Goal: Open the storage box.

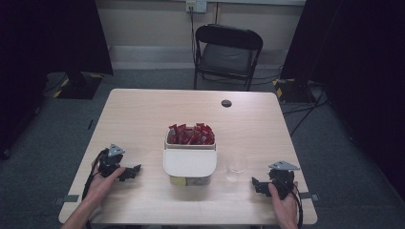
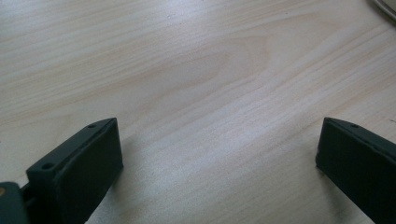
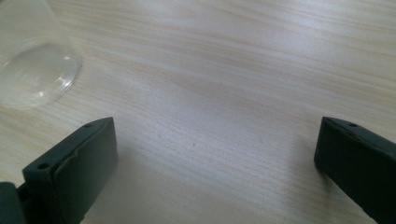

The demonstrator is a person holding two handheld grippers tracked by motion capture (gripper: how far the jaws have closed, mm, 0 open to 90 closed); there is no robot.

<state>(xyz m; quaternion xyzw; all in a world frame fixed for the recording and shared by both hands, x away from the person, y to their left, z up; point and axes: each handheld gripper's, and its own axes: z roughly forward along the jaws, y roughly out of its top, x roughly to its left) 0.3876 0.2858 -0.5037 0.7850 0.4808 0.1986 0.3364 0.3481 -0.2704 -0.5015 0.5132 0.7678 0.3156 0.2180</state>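
Note:
A white container (image 1: 189, 162) stands mid-table, its far half packed with several red packets (image 1: 191, 135) and its near half under a white lid. A clear plastic cup (image 1: 236, 165) stands just right of it; its base (image 3: 35, 74) is at the upper left in the right gripper view. My left gripper (image 1: 136, 170) rests on the table left of the container, open, with bare wood between its jaws (image 2: 219, 144). My right gripper (image 1: 255, 183) rests near the front right edge, right of the cup, open and holding nothing (image 3: 215, 144).
The light wooden table (image 1: 143, 114) has a small dark round cap (image 1: 226, 103) near its far edge. A black folding chair (image 1: 227, 55) stands beyond the table. Dark curtains and stands flank both sides. A pale rim (image 2: 385, 7) edges the left gripper view's top right corner.

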